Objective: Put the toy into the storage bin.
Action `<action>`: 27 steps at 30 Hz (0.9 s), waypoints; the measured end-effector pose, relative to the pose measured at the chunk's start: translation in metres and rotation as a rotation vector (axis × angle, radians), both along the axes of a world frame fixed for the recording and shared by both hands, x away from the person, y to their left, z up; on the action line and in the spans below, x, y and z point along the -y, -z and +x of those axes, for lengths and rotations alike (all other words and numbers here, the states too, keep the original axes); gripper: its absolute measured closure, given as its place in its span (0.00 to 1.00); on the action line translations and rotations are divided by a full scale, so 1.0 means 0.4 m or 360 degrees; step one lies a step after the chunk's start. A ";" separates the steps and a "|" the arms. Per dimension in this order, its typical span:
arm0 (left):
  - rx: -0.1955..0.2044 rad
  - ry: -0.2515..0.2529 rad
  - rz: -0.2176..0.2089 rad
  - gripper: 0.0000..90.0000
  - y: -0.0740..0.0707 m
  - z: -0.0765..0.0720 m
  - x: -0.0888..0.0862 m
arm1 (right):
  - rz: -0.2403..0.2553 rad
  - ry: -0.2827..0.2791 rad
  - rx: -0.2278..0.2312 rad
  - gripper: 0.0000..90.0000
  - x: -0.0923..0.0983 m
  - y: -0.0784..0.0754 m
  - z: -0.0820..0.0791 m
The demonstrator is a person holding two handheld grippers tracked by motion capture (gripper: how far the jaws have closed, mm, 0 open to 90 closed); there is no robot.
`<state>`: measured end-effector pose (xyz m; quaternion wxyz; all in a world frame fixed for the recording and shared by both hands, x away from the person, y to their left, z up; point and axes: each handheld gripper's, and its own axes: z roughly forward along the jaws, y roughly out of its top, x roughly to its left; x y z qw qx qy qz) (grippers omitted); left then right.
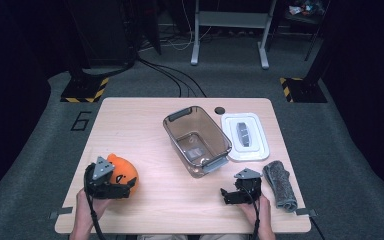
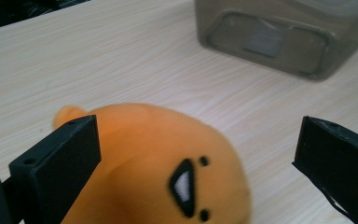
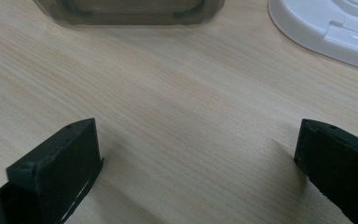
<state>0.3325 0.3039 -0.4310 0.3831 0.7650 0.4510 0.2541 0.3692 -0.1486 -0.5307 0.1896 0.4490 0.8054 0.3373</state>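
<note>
1. The left gripper [image 1: 122, 187] sits at the lower left of the high view, jaws wide, with the orange plush [image 1: 124, 172] between them. In the left gripper view the plush [image 2: 163, 172] fills the lower middle; the left jaw stands at its side, the right jaw well clear, so it looks straddled, not squeezed.
2. The right gripper [image 1: 228, 196] rests at the lower right of the high view, jaws spread wide over bare table [image 3: 177, 116], holding nothing.
3. The step in hand looks like taking the plush, likely for the bin [image 1: 197, 140] in the middle of the frame. To do it well: centre the soft body between the jaws before closing, grip across its bulk rather than the small nub [image 2: 66, 113], and close enough that it cannot slip when lifted.
4. Farther off, the white lid [image 1: 245, 136] lies just right of the bin, and a rolled grey cloth [image 1: 280, 184] lies at the right edge.
5. The left gripper view gives the plush's stitched face and jaw gaps; the high view gives the whole layout and the bin's open top.
</note>
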 end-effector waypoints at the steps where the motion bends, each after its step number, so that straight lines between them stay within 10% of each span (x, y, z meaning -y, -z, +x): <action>1: -0.0003 -0.0015 -0.0013 0.00 0.002 0.002 -0.012 | 0.0000 0.0000 0.0001 0.00 0.000 0.000 0.000; 17: -0.0195 -0.0031 -0.0086 0.02 0.081 0.029 -0.069 | -0.0002 -0.0016 0.0002 0.00 0.001 0.000 0.002; 27: -0.0184 -0.0089 -0.0072 0.18 0.107 0.028 -0.042 | -0.0011 -0.0022 0.0001 0.00 0.002 -0.001 0.001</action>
